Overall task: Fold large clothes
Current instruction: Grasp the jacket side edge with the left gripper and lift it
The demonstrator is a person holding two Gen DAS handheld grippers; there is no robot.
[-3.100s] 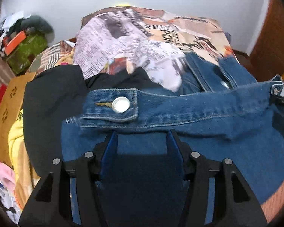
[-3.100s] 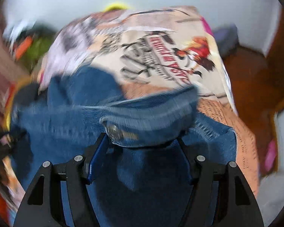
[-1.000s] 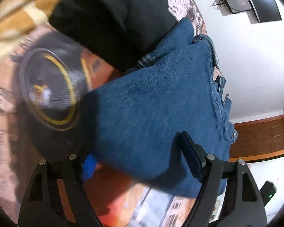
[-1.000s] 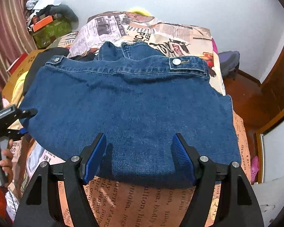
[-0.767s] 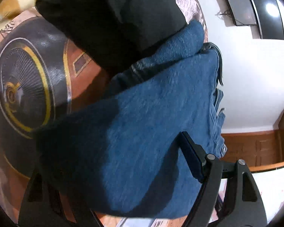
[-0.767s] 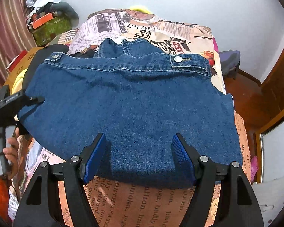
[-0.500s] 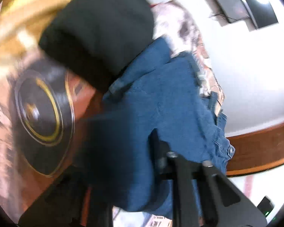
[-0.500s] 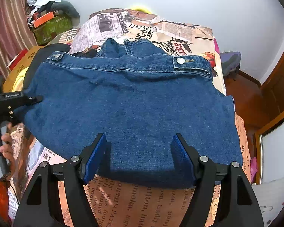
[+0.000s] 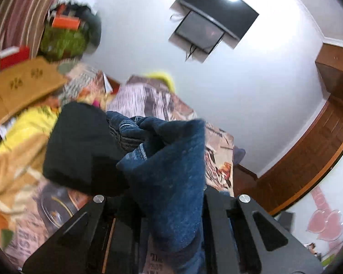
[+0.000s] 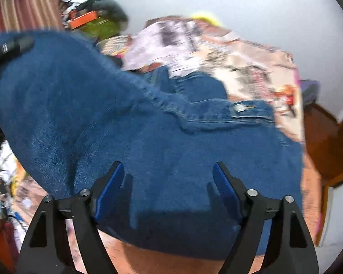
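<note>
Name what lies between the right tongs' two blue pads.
Blue denim garment lies under the open right tongs, untouched by the pads; right wrist view.

Both fisheye views bright, lit from overhead indoor light. Left wrist view: white glare spot on wall-mounted screen (image 9: 213, 21), white wall (image 9: 251, 86) washed out around it. Heavy motion blur over both; print on bedspread (image 10: 240, 57) smeared, denim jacket (image 10: 148, 137) fuzzy at edges. Dark vignette in corners, straight lines bowed near rim. Soft shadows of right hand-held gripper (image 10: 167, 196) fingers on denim.
</note>
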